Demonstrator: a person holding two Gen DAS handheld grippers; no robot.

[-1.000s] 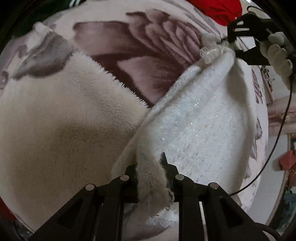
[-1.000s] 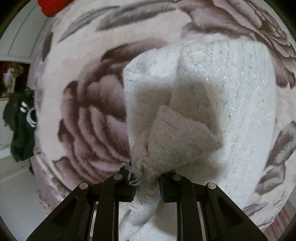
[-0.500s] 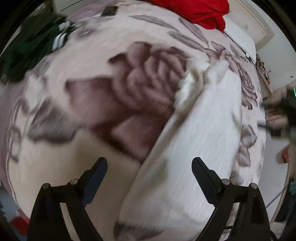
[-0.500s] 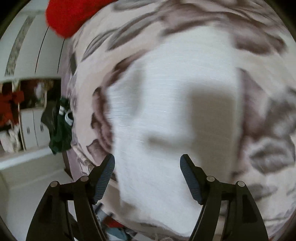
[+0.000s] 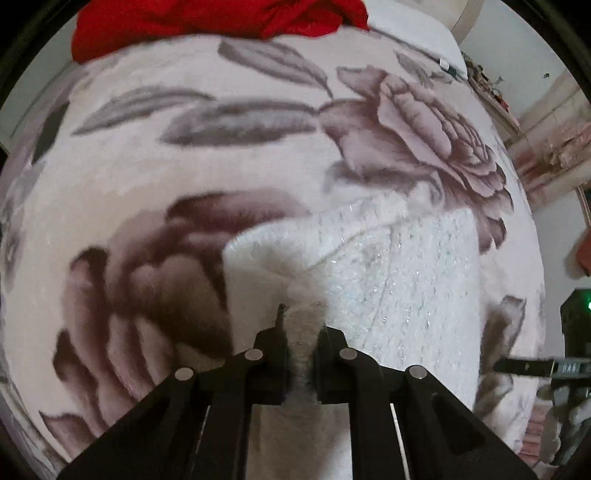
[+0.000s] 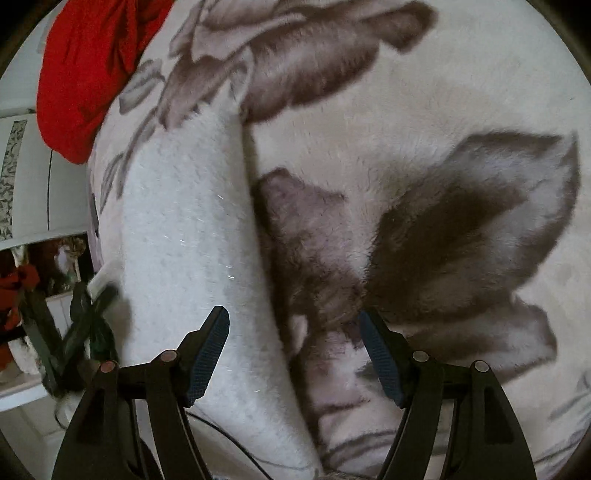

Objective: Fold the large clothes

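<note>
A white fluffy knit garment (image 5: 399, 280) lies folded on a bed blanket with a rose print (image 5: 184, 158). My left gripper (image 5: 301, 332) is shut on the near edge of this garment. In the right wrist view the same garment (image 6: 184, 229) runs as a long folded band at the left. My right gripper (image 6: 293, 332) is open and empty, low over the garment's right edge and the blanket (image 6: 424, 147). The left gripper (image 6: 79, 314) shows at the left edge of the right wrist view, and the right gripper (image 5: 535, 367) shows at the right edge of the left wrist view.
A red garment (image 5: 207, 22) lies bunched at the far end of the bed, also in the right wrist view (image 6: 85, 77). A white cupboard (image 6: 26, 177) and cluttered shelves stand beyond the bed's left side. The bed's right edge (image 5: 535, 258) drops to the room.
One second ago both grippers held the white garment. Both opened and let it drop half a second ago. Now the left gripper has shut on its near edge; the right stays open.
</note>
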